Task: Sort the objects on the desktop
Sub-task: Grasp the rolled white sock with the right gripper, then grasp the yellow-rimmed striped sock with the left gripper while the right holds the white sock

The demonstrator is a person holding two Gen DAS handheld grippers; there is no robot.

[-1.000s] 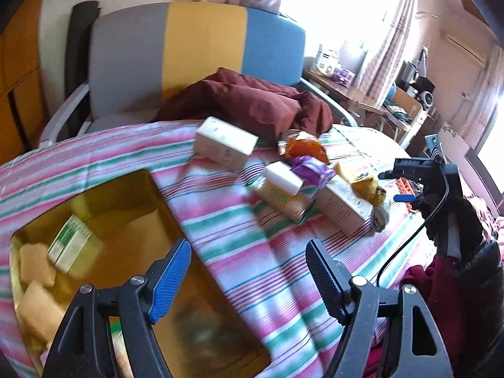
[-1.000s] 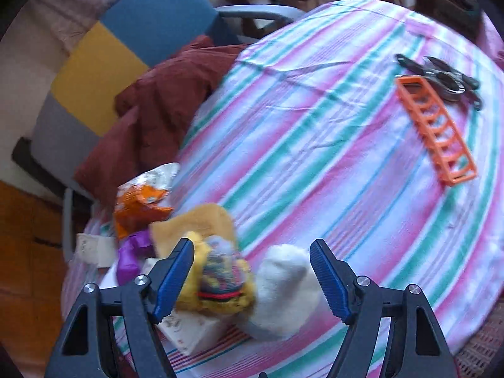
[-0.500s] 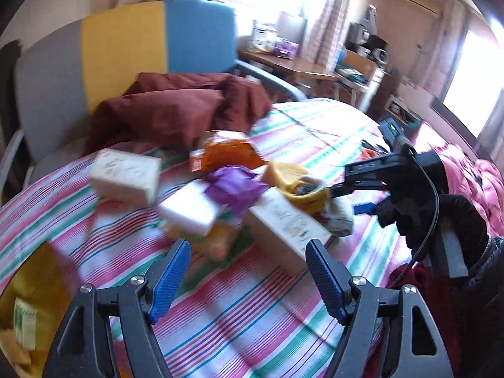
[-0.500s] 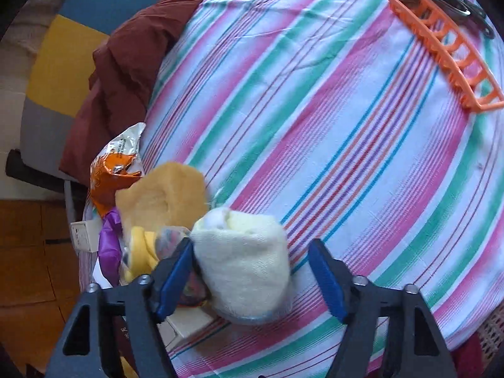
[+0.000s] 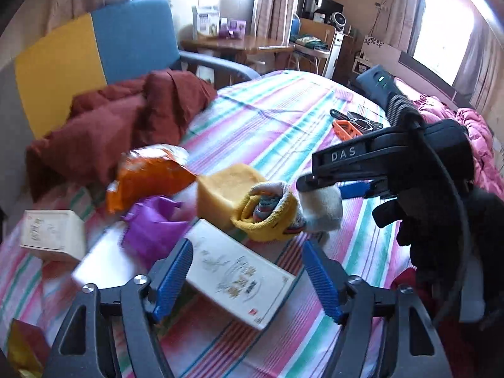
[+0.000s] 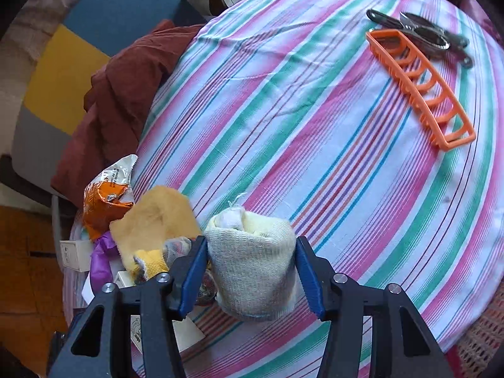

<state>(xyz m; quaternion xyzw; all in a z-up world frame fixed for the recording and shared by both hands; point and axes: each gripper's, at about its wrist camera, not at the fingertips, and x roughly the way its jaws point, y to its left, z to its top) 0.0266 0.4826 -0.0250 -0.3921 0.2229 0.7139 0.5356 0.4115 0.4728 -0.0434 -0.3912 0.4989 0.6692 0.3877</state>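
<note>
Closing right gripper [image 6: 251, 275] | pale rolled sock [image 6: 252, 271] between fingers (touching both)

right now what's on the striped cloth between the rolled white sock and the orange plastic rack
Nothing: the right wrist view shows only bare striped cloth between the rolled white sock and the orange plastic rack.

A lived-in room of a home: a table [image 5: 277, 116] under a striped cloth, an armchair [image 5: 94, 47] in grey, yellow and blue draped with a dark red garment [image 5: 126, 119], curtained windows [image 5: 441, 22], a cluttered wooden desk [image 5: 239, 44] with a small fan [image 5: 338, 20] behind it, and pink bedding [image 5: 472, 126] at the right.
</note>
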